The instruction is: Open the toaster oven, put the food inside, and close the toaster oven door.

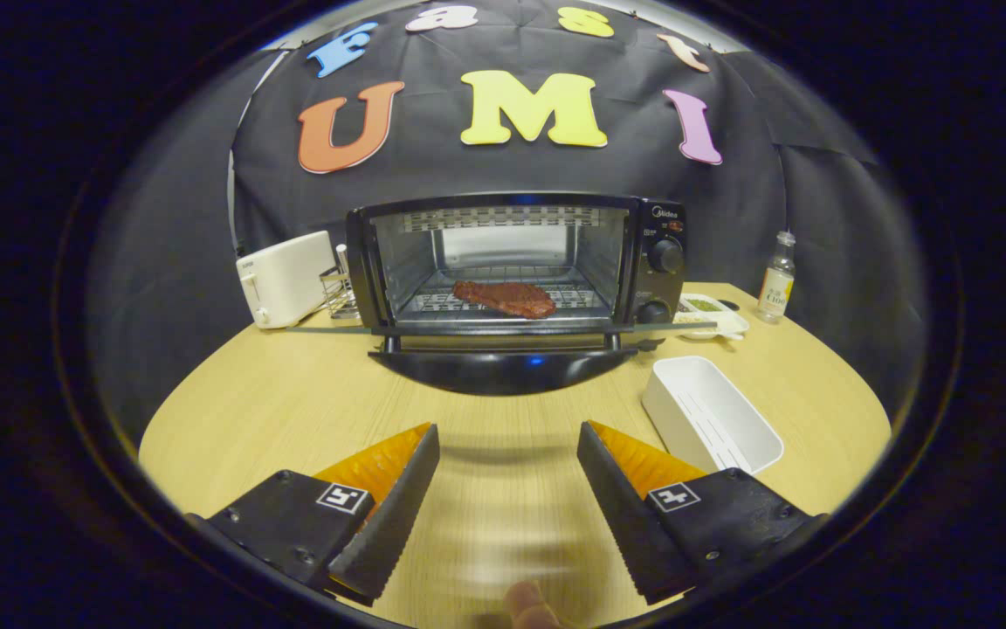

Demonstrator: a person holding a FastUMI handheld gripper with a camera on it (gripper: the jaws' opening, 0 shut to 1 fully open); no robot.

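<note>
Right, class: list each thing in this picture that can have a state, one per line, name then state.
toaster oven: open
oven door: folded down flat toward the fingers
steak: lying on the rack inside the oven
white tray: empty, on the table right of the door
bottle: upright, cap on
gripper: fingers open, holding nothing

Steak (504,298) inside toaster oven (516,262)

One toaster oven (512,271), one steak (504,298), one toaster (285,278), one tray (711,413), one bottle (777,278).
</note>
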